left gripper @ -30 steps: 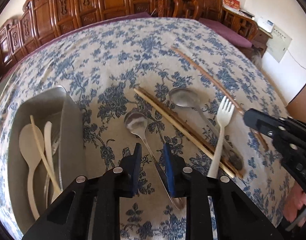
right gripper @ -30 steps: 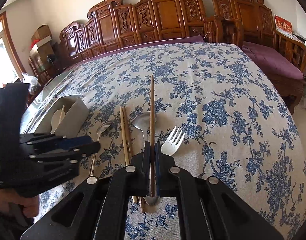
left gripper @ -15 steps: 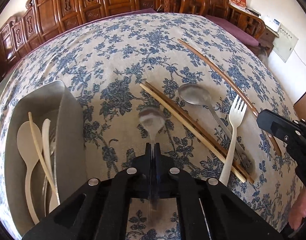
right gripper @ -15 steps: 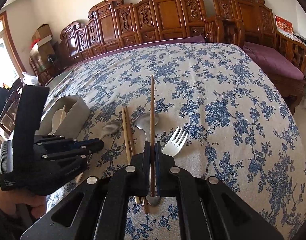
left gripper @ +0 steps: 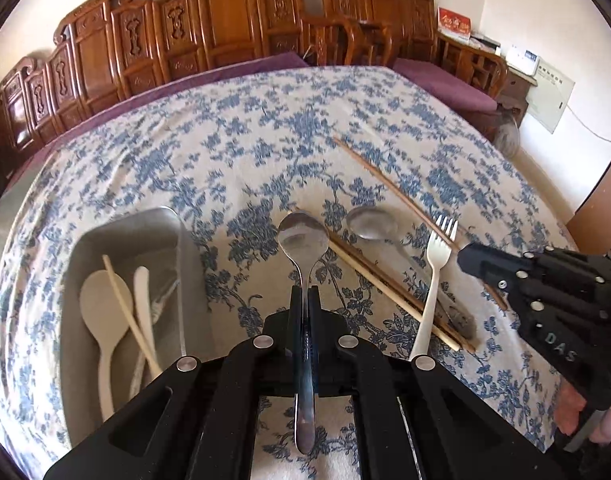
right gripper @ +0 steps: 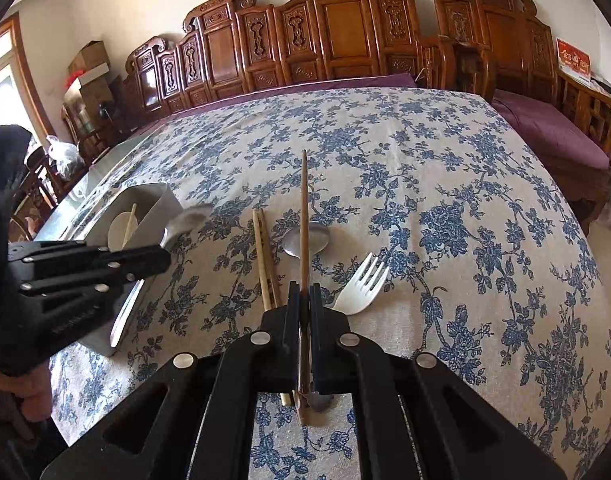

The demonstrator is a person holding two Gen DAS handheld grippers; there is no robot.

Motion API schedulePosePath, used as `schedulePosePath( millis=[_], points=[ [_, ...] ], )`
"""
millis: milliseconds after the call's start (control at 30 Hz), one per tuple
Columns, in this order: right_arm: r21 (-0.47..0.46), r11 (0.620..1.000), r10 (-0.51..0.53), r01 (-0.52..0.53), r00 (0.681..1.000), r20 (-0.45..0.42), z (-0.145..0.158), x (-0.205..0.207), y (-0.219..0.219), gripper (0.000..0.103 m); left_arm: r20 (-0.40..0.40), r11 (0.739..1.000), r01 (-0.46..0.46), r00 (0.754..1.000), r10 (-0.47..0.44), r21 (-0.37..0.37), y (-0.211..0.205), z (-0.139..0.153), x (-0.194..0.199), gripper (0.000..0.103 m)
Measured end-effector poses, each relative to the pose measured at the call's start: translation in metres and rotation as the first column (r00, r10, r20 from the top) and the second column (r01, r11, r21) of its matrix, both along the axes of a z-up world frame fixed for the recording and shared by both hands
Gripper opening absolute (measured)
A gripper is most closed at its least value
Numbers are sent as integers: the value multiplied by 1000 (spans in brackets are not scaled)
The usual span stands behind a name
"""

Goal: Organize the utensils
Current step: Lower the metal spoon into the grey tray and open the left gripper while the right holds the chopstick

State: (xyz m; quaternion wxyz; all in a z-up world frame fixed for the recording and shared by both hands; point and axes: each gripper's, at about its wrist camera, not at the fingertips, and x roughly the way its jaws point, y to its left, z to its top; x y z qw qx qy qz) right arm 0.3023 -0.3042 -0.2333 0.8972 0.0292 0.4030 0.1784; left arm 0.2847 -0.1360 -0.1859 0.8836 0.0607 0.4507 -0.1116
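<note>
The left gripper [left gripper: 304, 300] is clamped on the handle of a metal spoon [left gripper: 303, 240], bowl pointing forward, raised above the floral tablecloth [left gripper: 265, 152]. To its left stands the grey utensil tray [left gripper: 185, 264], which contains a cream spoon [left gripper: 103, 308], a pale chopstick [left gripper: 129, 316] and other pale utensils. The right gripper [right gripper: 304, 300] is clamped on a brown chopstick [right gripper: 304, 208] that points straight ahead. On the cloth between the two grippers lie a pair of chopsticks [right gripper: 262, 256], a second metal spoon [right gripper: 315, 238] partly beneath the held chopstick, and a white plastic fork [right gripper: 363, 286] just to its right. Carved wooden chairs [right gripper: 337, 32] line the far edge of the table.
</note>
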Motion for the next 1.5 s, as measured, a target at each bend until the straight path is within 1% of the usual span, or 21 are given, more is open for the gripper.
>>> schedulePosePath(
  millis=[500, 800, 967, 1200, 1500],
  points=[
    [-2, 997, 80, -80, 996, 29, 15, -11, 34, 6, 62, 999, -30, 998, 32, -29, 41, 36, -21, 2],
    [12, 991, 131, -132, 990, 48, 23, -20, 55, 6, 90, 997, -79, 993, 80, -20, 70, 45, -26, 2],
    [6, 989, 147, -147, 988, 49, 23, -23, 61, 6, 74, 994, -108, 991, 107, 2, 89, 37, -24, 2],
    [-4, 989, 147, -147, 988, 43, 21, -22, 60, 6, 16, 988, -151, 988, 151, 23, 113, 11, -14, 2],
    [-20, 988, 154, -153, 987, 40, 18, -21, 62, 6, -36, 985, -162, 986, 164, 63, 121, -19, 2, 2]
  ],
)
